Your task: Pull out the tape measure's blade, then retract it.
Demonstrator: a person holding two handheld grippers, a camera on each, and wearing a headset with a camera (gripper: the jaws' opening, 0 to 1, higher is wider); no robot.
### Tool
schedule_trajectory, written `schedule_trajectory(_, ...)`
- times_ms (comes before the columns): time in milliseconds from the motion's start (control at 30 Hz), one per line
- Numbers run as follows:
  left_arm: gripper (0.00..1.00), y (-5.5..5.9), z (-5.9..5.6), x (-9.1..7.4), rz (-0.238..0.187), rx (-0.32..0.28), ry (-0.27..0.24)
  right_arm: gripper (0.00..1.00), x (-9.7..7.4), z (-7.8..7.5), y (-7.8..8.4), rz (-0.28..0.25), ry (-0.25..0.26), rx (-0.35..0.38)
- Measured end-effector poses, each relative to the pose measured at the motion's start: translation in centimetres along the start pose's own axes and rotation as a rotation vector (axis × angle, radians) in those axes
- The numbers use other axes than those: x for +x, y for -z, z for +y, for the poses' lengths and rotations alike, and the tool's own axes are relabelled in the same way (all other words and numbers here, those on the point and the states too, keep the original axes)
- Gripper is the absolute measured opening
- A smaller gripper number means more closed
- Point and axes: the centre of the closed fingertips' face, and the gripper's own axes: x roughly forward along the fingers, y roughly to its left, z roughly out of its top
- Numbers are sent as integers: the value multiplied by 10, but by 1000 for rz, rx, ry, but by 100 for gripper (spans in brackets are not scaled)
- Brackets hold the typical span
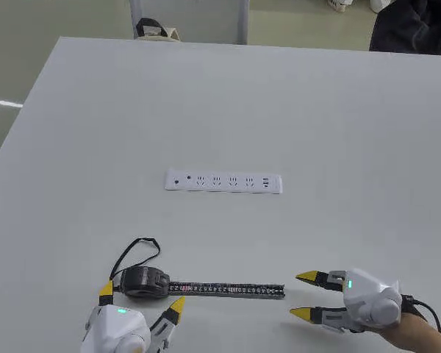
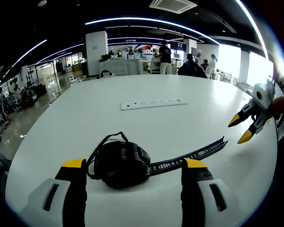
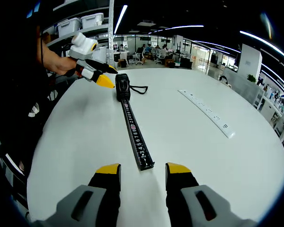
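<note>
the tape measure's dark case (image 1: 145, 282) is seen lying on the white surface (image 1: 228, 110), near its front edge in the head view, with a black wrist strap (image 1: 136, 254) looped behind it. the blade (image 1: 228, 289) is drawn out and laid flat. its long axis runs left to right across the head view, roughly parallel to the white power strip (image 1: 223, 182) further back. the case is at the left and the free end points right.

from above, the left tongs (image 1: 142, 296) are seen spread open, one tip on each side of the case. whether either tip touches it cannot be told. the left gripper view adds the case's front face, and people standing and sitting in the office beyond.

the right tongs (image 1: 303, 295) are held open, just beyond the blade's free end and apart from it. the right gripper view looks straight down the blade, and there the end hook (image 3: 146, 165) and the printed numerals can be made out.
</note>
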Motion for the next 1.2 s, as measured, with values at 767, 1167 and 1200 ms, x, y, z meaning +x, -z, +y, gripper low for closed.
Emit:
schedule_trajectory(767, 71, 15, 15, 23, 38, -91, -42, 22, 30, -5, 15, 49, -94, -25)
schedule_trajectory(1167, 70, 11, 15, 27, 35, -116, -54, 14, 37, -3, 19, 63, -125, -47)
schedule_trajectory(1200, 70, 11, 15, 27, 35, -118, -55, 14, 38, -3, 20, 64, -127, -46)
